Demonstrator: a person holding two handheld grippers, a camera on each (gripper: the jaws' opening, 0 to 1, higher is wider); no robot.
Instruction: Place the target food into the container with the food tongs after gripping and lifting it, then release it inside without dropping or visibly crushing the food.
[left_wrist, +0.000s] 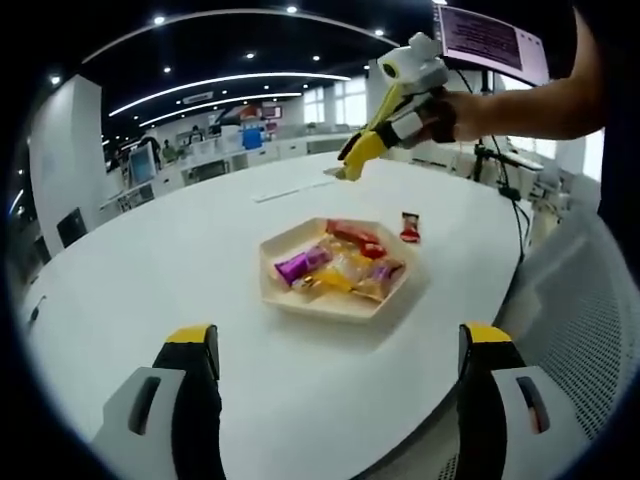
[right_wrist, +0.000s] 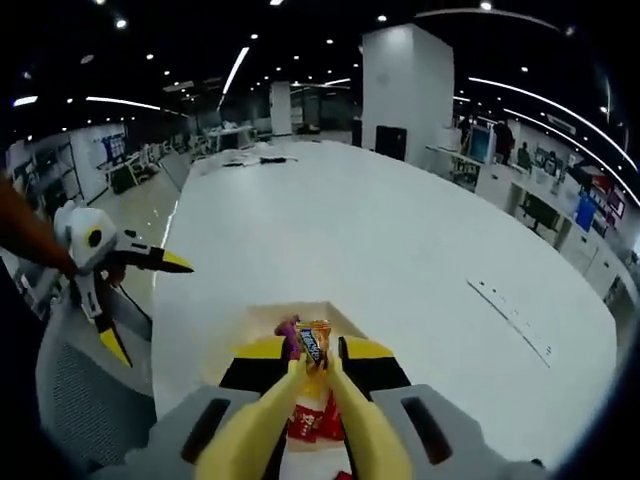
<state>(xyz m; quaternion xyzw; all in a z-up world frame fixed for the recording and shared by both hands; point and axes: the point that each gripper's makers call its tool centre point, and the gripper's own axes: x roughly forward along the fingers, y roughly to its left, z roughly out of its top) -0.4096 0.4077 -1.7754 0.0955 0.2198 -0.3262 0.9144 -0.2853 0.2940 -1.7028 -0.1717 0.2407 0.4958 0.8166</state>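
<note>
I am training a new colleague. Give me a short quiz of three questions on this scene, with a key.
1. True or false: the left gripper is shut on the tongs.
2. What do the tongs' tips hold in the right gripper view? A) an orange-wrapped snack B) a spoon C) nothing
3. Fill in: one red snack lies on the table, ____ the tray.

Key: 1 false, it is open and the right gripper holds them; 2 A; 3 beside.
</note>
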